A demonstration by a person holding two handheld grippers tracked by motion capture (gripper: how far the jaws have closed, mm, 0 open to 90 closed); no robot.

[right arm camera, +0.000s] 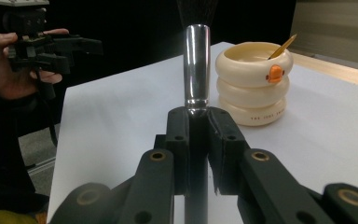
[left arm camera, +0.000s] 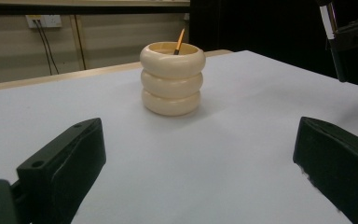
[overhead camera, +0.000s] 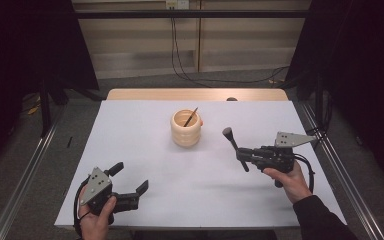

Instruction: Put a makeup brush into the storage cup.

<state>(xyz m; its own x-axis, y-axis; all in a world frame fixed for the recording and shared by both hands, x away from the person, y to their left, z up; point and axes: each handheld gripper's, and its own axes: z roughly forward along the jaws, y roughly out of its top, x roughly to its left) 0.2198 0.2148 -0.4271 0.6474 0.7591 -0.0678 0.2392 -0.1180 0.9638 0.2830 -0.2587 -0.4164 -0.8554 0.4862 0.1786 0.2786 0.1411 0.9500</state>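
With our right gripper [overhead camera: 243,155] we are clamping a black-handled makeup brush with a silver metal ferrule [right arm camera: 197,70] above the right side of the white table [overhead camera: 145,150], bristles pointing up. Our left gripper [overhead camera: 130,178] is gaping wide and empty at the near left. The cream three-ringed ceramic cup with an orange duck bill [right arm camera: 254,81] is standing mid-table holding a thin orange-tipped stick [left arm camera: 179,42]; its small printed lettering is too blurred to read.

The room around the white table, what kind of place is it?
Probably a recording lab or test bench: a bare white table stands inside a metal frame, dark curtains hang at both sides, and loose cables run across the floor.
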